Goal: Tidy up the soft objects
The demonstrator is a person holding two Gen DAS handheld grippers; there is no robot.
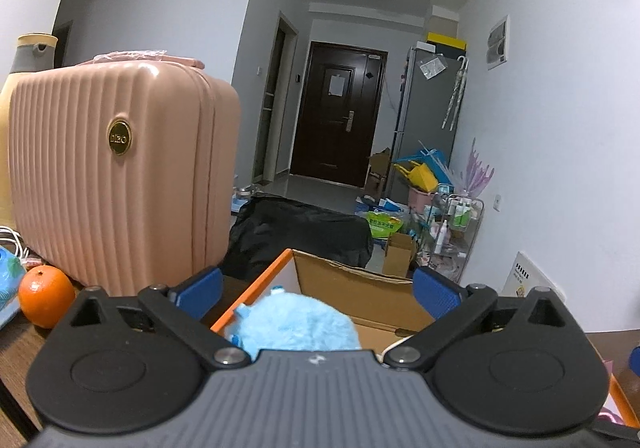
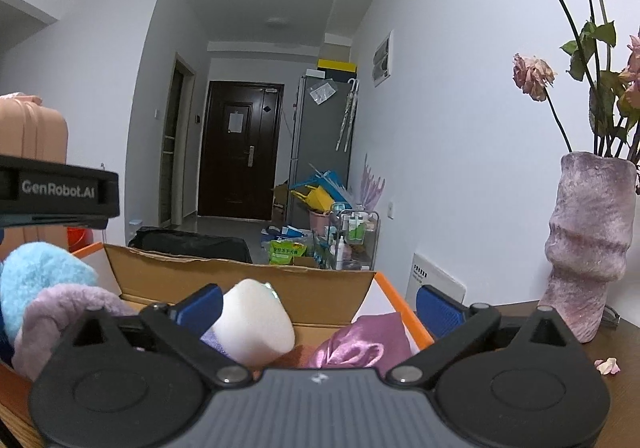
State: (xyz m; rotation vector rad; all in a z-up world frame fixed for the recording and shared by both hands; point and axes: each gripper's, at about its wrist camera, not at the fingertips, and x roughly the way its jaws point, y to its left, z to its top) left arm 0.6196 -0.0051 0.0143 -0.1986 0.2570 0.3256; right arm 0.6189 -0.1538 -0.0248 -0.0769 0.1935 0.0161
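Both grippers hovered over the open cardboard box point(image 1: 352, 288) on the table point(image 2: 624, 348). No earlier view, so only the present state is noted.

Left gripper point(image 1: 316, 288): jaws spread fully wide, holding nothing. The blue plush toy point(image 1: 296, 324) sat in the box just below and between the jaws, nearer the left pad, touching neither.

Right gripper point(image 2: 320, 304): jaws likewise at full spread, nothing gripped. The white sponge block point(image 2: 256, 324) lay in the box just inside the left pad; contact could not be judged. The pink satin cloth point(image 2: 360, 344) lay low between the jaws, nearer the right pad. A lilac plush piece point(image 2: 68, 312) and the blue plush sat outside the left pad, at the box's far-left end.

Risks, as judgement:
- The sponge looked propped rather than settled; a sideways pull-out could drag or tip it out over the edge.
- Fur of the blue plush rose close to the left gripper's body; lifting away could snag it and pull the toy up.
- The two grippers were close together over one box; a careless retreat could knock them together.
- The vase of dried flowers point(image 2: 588, 248) stood just outside the right gripper's right pad; a wide swing could topple it.
- An orange point(image 1: 46, 296) and the pink suitcase point(image 1: 120, 176) flanked the left gripper.
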